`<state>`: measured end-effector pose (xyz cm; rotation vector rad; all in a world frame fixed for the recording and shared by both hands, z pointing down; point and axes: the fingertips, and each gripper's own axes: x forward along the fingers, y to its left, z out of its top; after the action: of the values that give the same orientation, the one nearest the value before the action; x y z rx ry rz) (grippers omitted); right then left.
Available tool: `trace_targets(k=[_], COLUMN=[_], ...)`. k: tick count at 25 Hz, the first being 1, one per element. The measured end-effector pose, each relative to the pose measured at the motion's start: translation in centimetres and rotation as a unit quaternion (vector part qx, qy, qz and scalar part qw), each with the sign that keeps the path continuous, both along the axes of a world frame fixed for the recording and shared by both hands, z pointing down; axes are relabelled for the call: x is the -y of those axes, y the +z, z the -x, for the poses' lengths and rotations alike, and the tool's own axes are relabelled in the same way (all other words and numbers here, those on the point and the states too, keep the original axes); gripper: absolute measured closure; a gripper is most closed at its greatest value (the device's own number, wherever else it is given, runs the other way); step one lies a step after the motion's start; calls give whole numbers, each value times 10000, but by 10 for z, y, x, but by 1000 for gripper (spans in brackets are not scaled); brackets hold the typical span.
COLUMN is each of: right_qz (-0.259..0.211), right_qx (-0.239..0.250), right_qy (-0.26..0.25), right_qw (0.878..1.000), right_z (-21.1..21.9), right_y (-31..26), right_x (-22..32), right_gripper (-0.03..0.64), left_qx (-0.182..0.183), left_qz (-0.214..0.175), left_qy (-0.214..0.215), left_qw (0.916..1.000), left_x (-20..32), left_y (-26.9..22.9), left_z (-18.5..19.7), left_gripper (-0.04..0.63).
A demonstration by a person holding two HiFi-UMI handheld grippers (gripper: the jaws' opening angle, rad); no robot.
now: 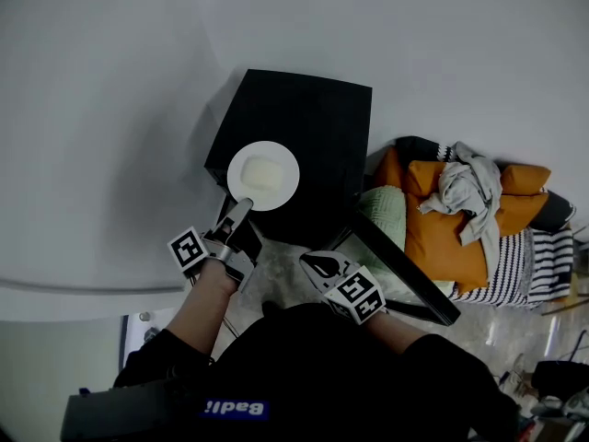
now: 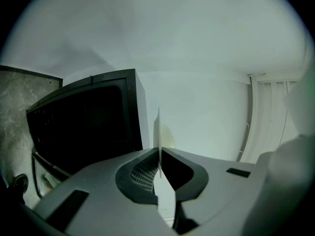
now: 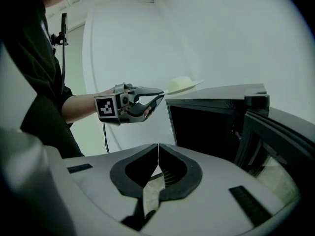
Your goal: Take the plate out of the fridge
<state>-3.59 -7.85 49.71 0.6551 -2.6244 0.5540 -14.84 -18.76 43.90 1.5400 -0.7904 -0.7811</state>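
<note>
Plate (image 1: pixel 263 176), with a pale lump of food on it, is pinched by its rim in the left gripper (image 1: pixel 241 212). It is held level over the top of the small black fridge (image 1: pixel 313 127), clear of the cavity. The taking-out looks done; what is left, I judge, is setting it down (no obvious spot shows) and perhaps shutting the open door (image 1: pixel 405 270). The right gripper (image 1: pixel 317 267) hangs near that door, jaws pressed together on nothing. Orange cushions and clothes (image 1: pixel 460 210) crowd the floor beside the fridge.
</note>
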Motion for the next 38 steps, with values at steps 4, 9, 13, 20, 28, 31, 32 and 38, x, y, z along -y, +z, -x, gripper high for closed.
trace_targets(k=[4, 9, 13, 20, 28, 31, 32, 38], right_qz=[51, 97, 142, 179, 241, 277, 289, 291], right_qx=[-17, -30, -23, -11, -18, -17, -25, -60], right_qy=[13, 27, 21, 17, 1, -25, -43, -99], right_qw=[10000, 9999, 9999, 9998, 9997, 9996, 9996, 9995], right_z=[0, -2, -3, -6, -10, -10, -10, -11], right_y=[-1, 0, -1, 1, 2, 4, 5, 7], right_x=[-1, 0, 2, 2, 0, -2, -3, -8], right_gripper=[604, 604, 604, 604, 604, 604, 604, 604], left_qx=[-33, -65, -49, 16, -53, -146, -146, -178], left_qz=[80, 113, 154, 217, 284, 319, 328, 157], left_qy=[-53, -36, -18, 2, -104, -91, -98, -173], left_qw=[9999, 9999, 9999, 9998, 9995, 9993, 9993, 9996], left_x=[13, 27, 38, 43, 45, 47, 47, 50], left_y=[1, 1, 1, 9, 16, 19, 21, 22], left_z=[-3, -11, -17, -21, -22, -24, -24, -24], left_gripper=[575, 574, 572, 572, 569, 570, 570, 569])
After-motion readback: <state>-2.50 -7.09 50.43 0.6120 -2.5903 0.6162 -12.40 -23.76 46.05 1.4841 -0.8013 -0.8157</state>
